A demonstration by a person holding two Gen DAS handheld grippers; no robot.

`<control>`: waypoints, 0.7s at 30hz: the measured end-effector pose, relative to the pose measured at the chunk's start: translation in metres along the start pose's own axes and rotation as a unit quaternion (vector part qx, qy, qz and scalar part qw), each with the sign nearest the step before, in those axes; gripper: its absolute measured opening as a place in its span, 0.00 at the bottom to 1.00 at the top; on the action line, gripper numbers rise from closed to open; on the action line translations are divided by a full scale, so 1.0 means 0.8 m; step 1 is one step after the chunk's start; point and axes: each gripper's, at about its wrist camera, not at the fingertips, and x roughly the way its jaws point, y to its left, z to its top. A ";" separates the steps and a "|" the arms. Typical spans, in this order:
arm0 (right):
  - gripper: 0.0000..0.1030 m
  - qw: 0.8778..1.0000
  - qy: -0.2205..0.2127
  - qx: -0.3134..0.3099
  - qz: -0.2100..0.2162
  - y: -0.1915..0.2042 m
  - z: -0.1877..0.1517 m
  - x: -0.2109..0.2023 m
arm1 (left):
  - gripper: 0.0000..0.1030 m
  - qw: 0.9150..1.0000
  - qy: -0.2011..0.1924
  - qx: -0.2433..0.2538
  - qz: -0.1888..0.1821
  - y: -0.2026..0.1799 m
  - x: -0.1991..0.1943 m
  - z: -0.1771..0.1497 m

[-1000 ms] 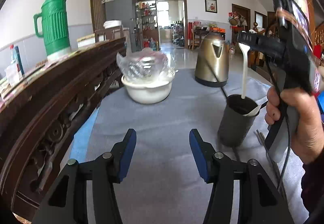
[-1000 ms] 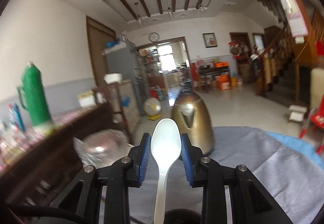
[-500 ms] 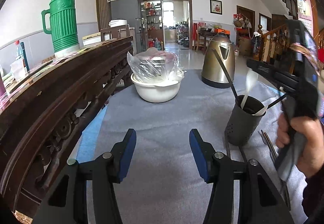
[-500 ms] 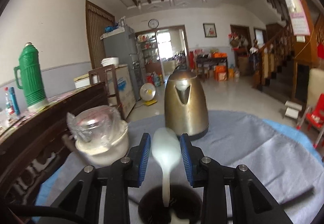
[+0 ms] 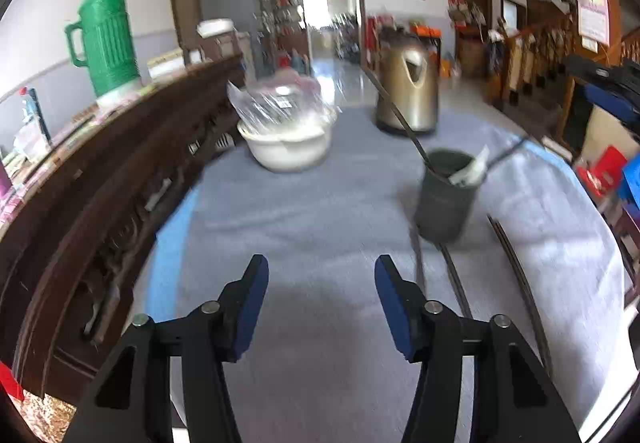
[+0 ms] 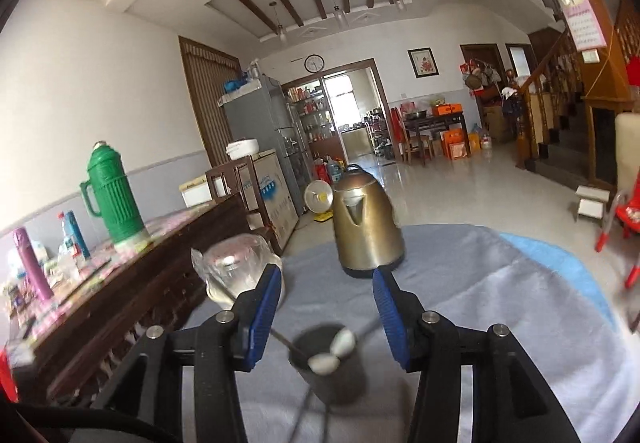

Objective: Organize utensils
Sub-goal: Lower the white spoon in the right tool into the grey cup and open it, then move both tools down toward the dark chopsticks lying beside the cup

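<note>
A dark grey cylindrical utensil holder [image 5: 446,199] stands on the grey-clothed worktop [image 5: 320,227], holding white plastic spoons [image 6: 332,351] and dark long-handled utensils. Dark chopsticks [image 5: 516,275] lie on the cloth just beside it. The right gripper [image 6: 326,317] hangs above the holder, jaws opening with nothing between them. The left gripper [image 5: 320,303] has jaws wide and empty. Beyond stand a brass-coloured kettle [image 5: 408,91] and a white bowl [image 5: 288,143].

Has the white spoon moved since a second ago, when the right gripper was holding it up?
Yes. The white spoon has dropped from level with the kettle into the dark cup below it; the right gripper, jaws opening, holds nothing.
</note>
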 end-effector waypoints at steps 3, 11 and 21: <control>0.51 1.000 0.022 0.003 -0.010 -0.023 -0.018 -0.035 | 0.57 0.999 0.035 0.012 -0.005 -0.016 0.003 -0.008; 0.51 0.994 0.101 0.041 -0.020 -0.084 -0.076 -0.078 | 0.58 0.995 0.091 0.026 -0.009 -0.047 0.005 -0.038; 0.51 0.985 0.160 0.067 0.011 -0.098 -0.126 -0.077 | 0.58 0.994 0.094 0.053 0.025 -0.069 -0.001 -0.045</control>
